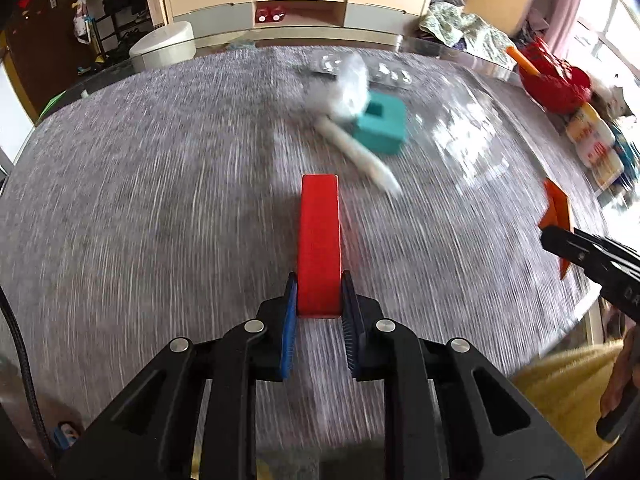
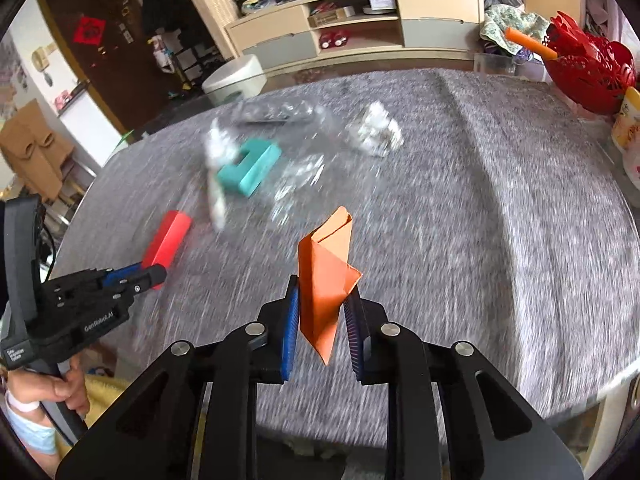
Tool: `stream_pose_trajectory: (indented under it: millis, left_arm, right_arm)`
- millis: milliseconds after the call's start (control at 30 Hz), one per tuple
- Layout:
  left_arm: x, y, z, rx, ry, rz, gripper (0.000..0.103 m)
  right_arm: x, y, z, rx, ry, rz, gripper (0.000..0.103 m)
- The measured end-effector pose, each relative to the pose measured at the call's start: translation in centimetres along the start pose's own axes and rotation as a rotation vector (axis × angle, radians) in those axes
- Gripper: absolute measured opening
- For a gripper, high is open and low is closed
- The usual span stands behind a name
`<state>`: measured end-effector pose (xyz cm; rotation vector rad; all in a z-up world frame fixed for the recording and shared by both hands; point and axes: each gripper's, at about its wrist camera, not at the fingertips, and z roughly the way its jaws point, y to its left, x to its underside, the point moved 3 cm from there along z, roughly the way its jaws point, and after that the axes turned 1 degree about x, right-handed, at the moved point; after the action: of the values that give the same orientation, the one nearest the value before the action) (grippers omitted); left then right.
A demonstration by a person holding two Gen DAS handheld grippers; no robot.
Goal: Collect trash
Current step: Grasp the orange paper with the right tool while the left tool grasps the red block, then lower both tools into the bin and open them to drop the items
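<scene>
Above the grey desk, the left gripper has its jaws clenched on a red block. Beside it the right gripper grasps a folded orange paper between its jaws. Farther on the desk lie a teal block, a white crumpled paper and clear plastic wrap, blurred.

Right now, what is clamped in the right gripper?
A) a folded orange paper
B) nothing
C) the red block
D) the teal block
A: in the right wrist view the right gripper has its blue pads pressed on the folded orange paper; the left gripper has the red block.
</scene>
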<state>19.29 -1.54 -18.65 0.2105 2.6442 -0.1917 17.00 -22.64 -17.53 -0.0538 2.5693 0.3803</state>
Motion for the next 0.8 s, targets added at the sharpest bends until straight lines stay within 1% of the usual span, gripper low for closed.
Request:
stream_pose_trajectory:
  millis: [133,267,500,600,667,800]
  left_arm:
    - [3.3,-0.3,-1.8,0.029,-0.004,-0.017,0.019]
    - [6.6,-1.0,-4.5,0.047,-0.024,-0.009,0.019]
    - [11.0,-2.4,-8.5,0.074,-0.063,0.005,0.019]
    - [13.1,-2.9,-9.0,0.088,-0.053,0.016,0.019]
    - [14.3,-3.3,-8.6,0.095,-0.034,0.019,0.019]
    - [17.3,-4.1,-6.7,0.117,0.034,0.019,0.019]
  right_arm:
    - [2.4,0.9,-1.2,0.0,0.01,-0.008,0.023]
    - [4.4,1.8,-2.7,0.009,0.008,-0.033,0.023]
    - [8.9,3.5,-4.4,0.011,0.018,-0.063,0.023]
    - [10.8,4.1,-4.5,0.008,0.037,-0.069,0.023]
    - [12.3,4.3,-4.2,0.005,0.06,-0.07,0.023]
    - [14.6,4.7,-3.2,0.009,0.101,-0.079,0.023]
